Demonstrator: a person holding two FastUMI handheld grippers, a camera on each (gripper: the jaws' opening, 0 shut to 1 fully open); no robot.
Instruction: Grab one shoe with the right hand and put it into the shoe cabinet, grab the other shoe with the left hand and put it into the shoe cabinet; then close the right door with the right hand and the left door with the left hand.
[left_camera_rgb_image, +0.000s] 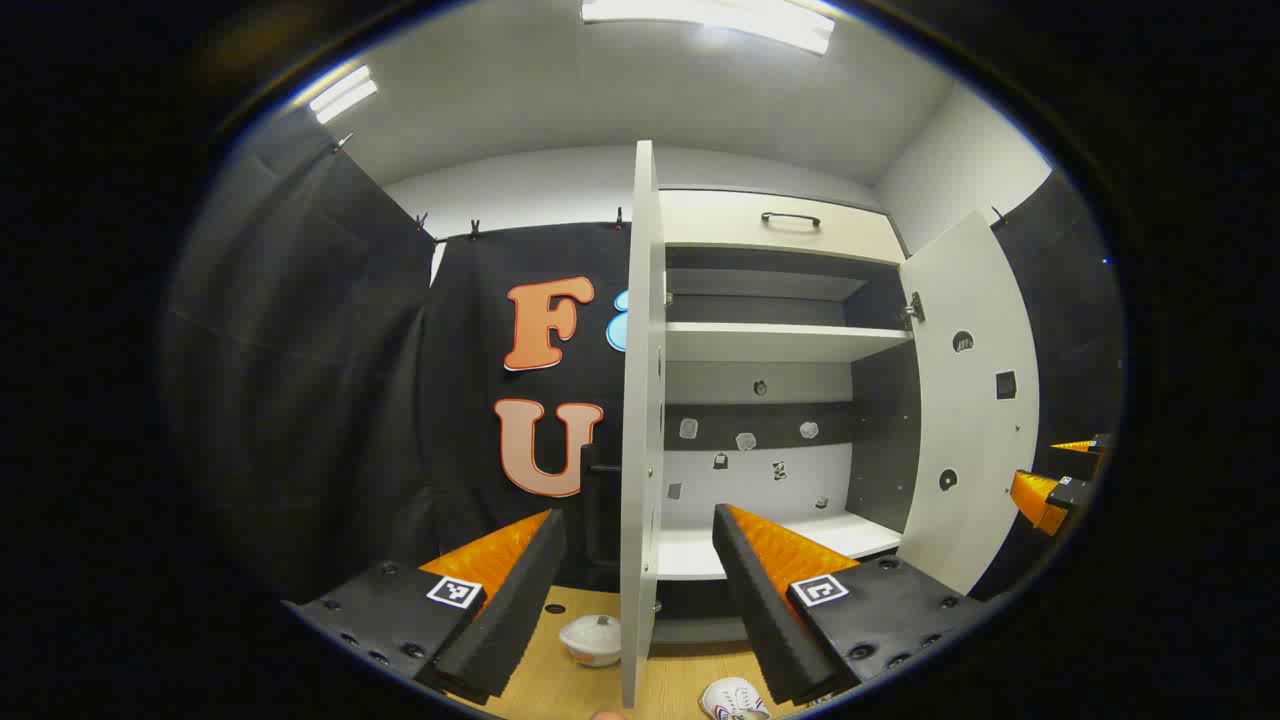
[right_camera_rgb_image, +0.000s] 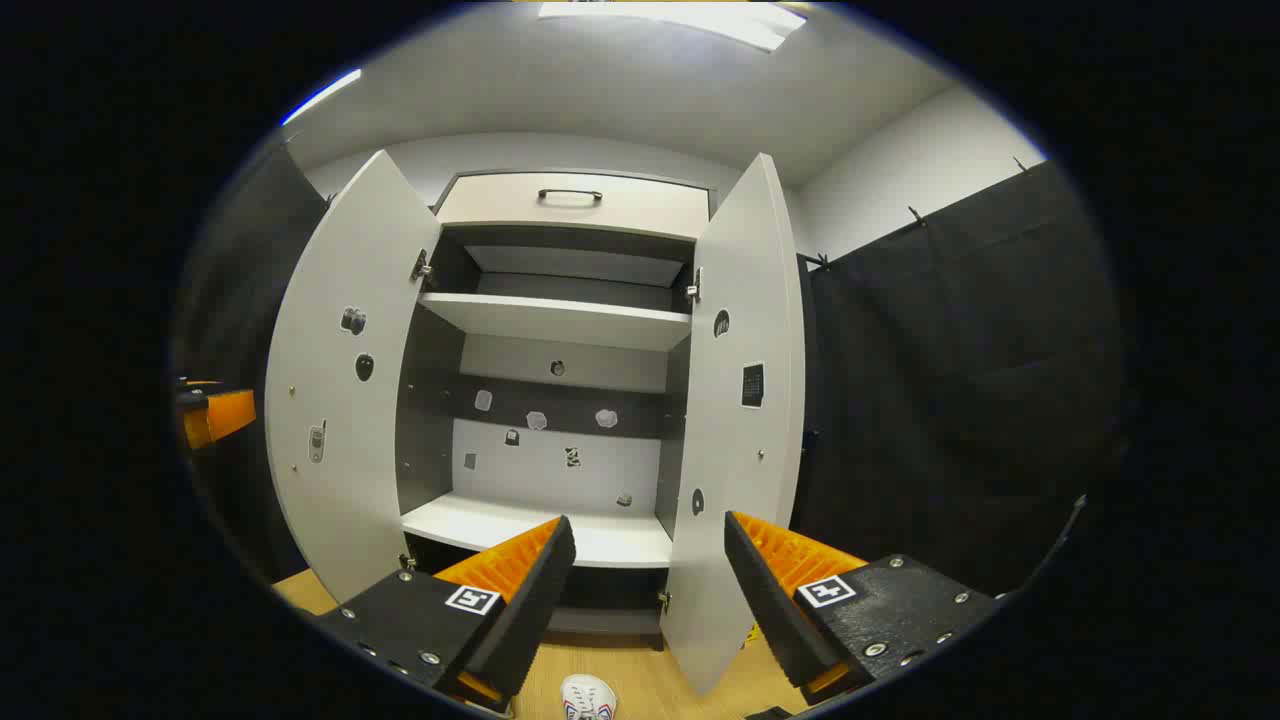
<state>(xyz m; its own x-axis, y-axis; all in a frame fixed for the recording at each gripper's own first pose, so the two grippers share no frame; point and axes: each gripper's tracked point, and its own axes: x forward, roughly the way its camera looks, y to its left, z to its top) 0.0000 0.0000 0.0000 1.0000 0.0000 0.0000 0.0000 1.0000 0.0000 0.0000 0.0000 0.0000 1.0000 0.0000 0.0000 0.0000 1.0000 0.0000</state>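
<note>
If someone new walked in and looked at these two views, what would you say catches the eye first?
The cabinet stands ahead with both doors wide open and its shelves bare. In the left gripper view the left door is seen edge-on, right between the open left gripper fingers. Two shoes lie on the wooden floor in front: one left of that door, the other right of it.

Recording booth, not a home. Black cloth walls, ceiling strip lights, lone shoe cabinet ahead of the jaws.
</note>
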